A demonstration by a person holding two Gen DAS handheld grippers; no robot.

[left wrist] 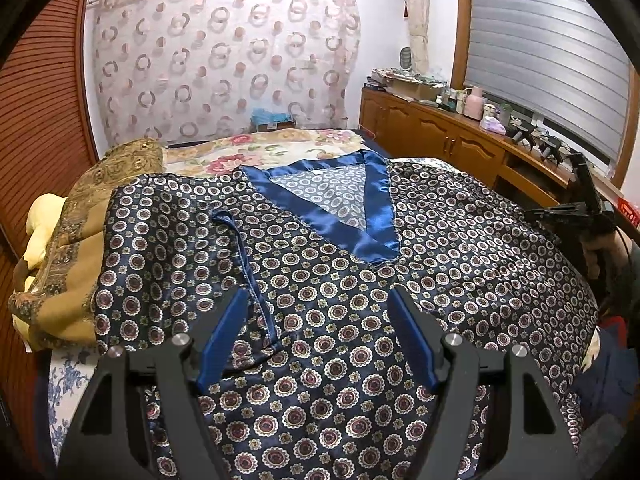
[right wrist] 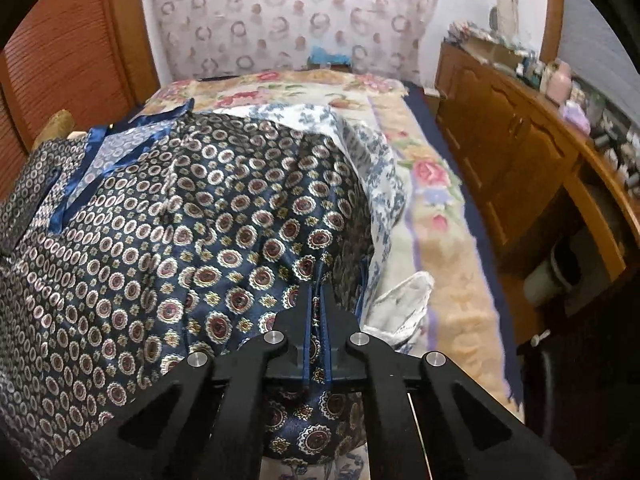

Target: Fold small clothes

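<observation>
A navy satin pyjama top [left wrist: 328,280] with a round medallion print and a shiny blue V-neck collar [left wrist: 372,216] lies spread on the bed, with a chest pocket [left wrist: 240,272] at the left. My left gripper [left wrist: 318,300] is open just above the top's front, its blue pads either side of the cloth. My right gripper [right wrist: 316,284] is shut on the top's right edge [right wrist: 316,320] and holds that cloth lifted off the bed. The top also fills the left of the right wrist view [right wrist: 180,220]. The right gripper shows in the left wrist view at the far right [left wrist: 576,212].
The bed carries a floral quilt [right wrist: 432,184] and a blue-and-white sheet [right wrist: 376,160]. A gold patterned cloth [left wrist: 80,216] and a yellow pillow [left wrist: 40,220] lie at the left. A wooden cabinet [left wrist: 440,128] with clutter runs along the right wall.
</observation>
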